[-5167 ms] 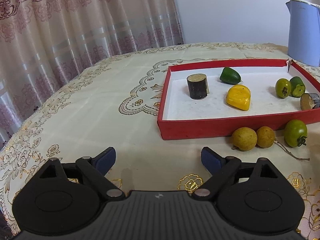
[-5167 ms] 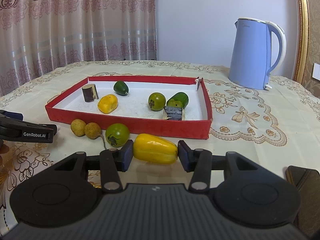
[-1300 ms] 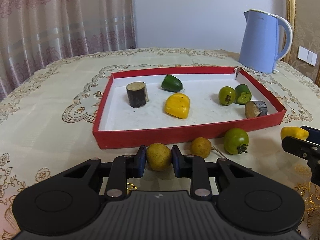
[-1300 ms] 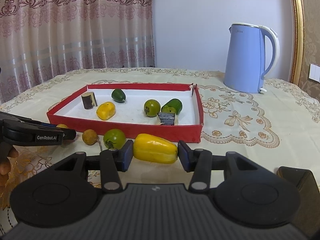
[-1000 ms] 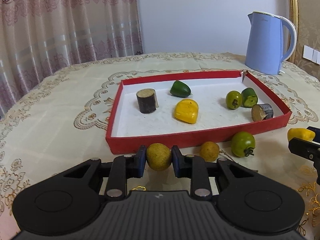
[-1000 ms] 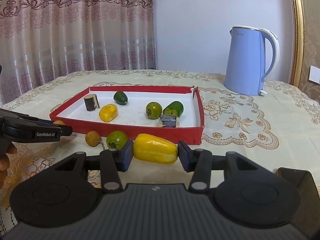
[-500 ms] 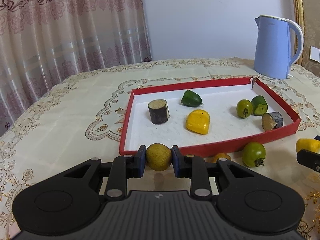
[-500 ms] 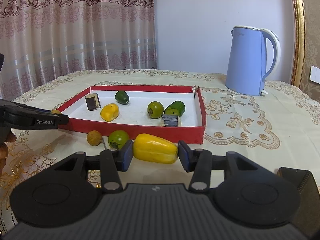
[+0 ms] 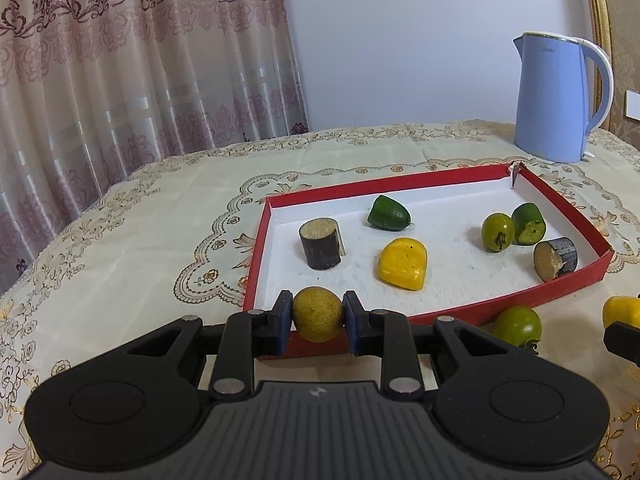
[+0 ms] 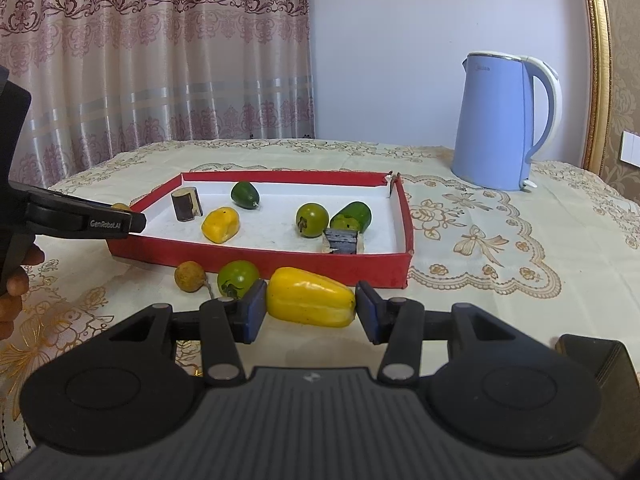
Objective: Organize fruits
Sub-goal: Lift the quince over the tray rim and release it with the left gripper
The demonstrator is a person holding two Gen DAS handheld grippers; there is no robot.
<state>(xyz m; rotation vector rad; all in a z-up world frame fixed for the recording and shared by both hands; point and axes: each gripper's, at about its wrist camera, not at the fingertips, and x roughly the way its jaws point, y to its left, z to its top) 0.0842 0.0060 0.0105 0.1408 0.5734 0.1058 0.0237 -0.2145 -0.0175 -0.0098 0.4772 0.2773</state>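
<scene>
My left gripper [image 9: 317, 321] is shut on a round yellow-brown fruit [image 9: 317, 314] and holds it above the near left corner of the red tray [image 9: 256, 264]. My right gripper [image 10: 311, 312] is shut on a long yellow pepper [image 10: 310, 302], held in front of the tray's near wall [image 10: 280, 258]. The tray holds a yellow piece [image 9: 403, 264], a dark log piece [image 9: 321, 243], green pieces [image 9: 388, 213] and a green tomato [image 9: 497, 232]. A green tomato [image 10: 238, 276] and a small brown fruit [image 10: 190, 276] lie on the cloth before the tray.
A blue kettle [image 10: 496, 120] stands behind the tray at the right on the patterned tablecloth [image 9: 120, 240]. Curtains hang behind the table. A dark box [image 10: 596, 360] sits at the right near edge. The left gripper [image 10: 80, 222] shows in the right wrist view.
My left gripper has closed on the round fruit, lifted it and carried it up to the tray's near left corner. My right gripper holds the yellow pepper steady, slightly raised.
</scene>
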